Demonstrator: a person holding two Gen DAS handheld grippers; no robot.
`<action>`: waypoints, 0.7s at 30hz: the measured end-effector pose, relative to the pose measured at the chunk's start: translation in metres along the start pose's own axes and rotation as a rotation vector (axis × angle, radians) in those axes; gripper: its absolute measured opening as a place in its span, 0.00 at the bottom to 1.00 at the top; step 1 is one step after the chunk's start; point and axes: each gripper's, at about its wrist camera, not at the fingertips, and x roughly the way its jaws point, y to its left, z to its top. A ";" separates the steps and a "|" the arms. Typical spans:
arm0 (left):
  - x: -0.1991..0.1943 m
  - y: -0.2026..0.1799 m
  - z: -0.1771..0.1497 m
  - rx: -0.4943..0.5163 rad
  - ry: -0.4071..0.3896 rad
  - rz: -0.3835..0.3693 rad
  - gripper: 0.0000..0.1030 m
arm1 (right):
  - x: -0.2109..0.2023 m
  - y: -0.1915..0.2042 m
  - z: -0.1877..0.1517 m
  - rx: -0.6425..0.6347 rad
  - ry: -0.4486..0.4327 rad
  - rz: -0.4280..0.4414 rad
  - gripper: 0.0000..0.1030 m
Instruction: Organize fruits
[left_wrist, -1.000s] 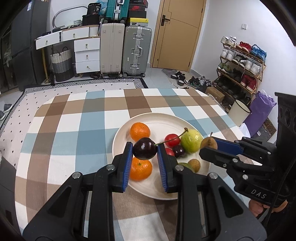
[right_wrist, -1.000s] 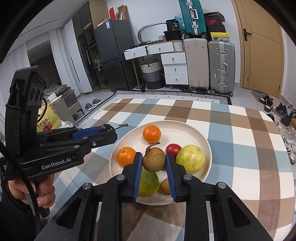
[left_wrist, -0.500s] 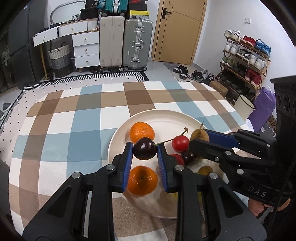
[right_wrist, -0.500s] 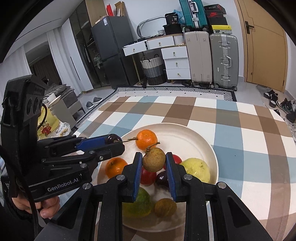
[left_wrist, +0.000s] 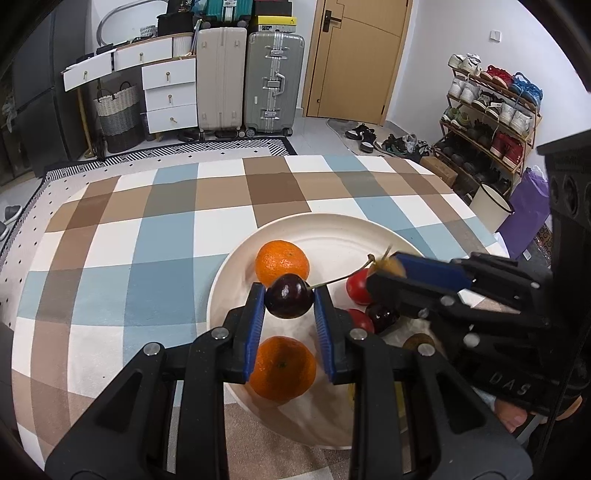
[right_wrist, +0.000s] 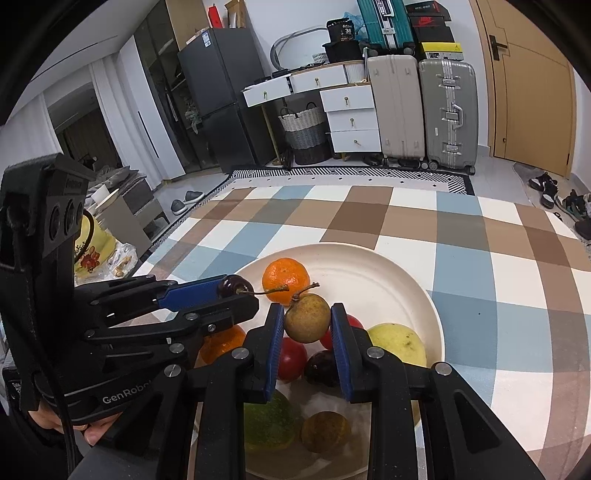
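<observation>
My left gripper (left_wrist: 289, 300) is shut on a dark cherry (left_wrist: 288, 301) with a long stem and holds it above the white plate (left_wrist: 332, 236). My right gripper (right_wrist: 307, 323) is shut on a small brown fruit (right_wrist: 307, 322) with a stem, also above the plate (right_wrist: 388, 273). The two grippers sit side by side; each shows in the other's view, the right gripper (left_wrist: 384, 271) and the left gripper (right_wrist: 232, 286). On the plate lie two oranges (left_wrist: 282, 262) (left_wrist: 282, 367), red fruits (right_wrist: 291, 358), a dark cherry (right_wrist: 320, 368), a yellow-green fruit (right_wrist: 397, 343), a green fruit (right_wrist: 267, 424) and a brown fruit (right_wrist: 325, 432).
The plate rests on a table with a blue, brown and white checked cloth (left_wrist: 147, 236). Beyond the table are suitcases (left_wrist: 273, 81), white drawers (left_wrist: 170, 92), a shoe rack (left_wrist: 491, 110) and a black fridge (right_wrist: 221, 103).
Both grippers have moved forward over the plate with their fruits still held. The right gripper has come closer to the left one.
</observation>
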 end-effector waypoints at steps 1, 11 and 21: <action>-0.002 0.000 0.000 0.002 -0.002 0.007 0.23 | -0.004 -0.001 0.000 0.003 -0.016 -0.005 0.32; -0.050 0.005 -0.010 -0.003 -0.099 0.038 0.84 | -0.064 -0.020 -0.009 0.044 -0.111 -0.025 0.89; -0.109 0.016 -0.046 -0.050 -0.212 0.032 1.00 | -0.109 -0.015 -0.043 -0.007 -0.163 -0.028 0.99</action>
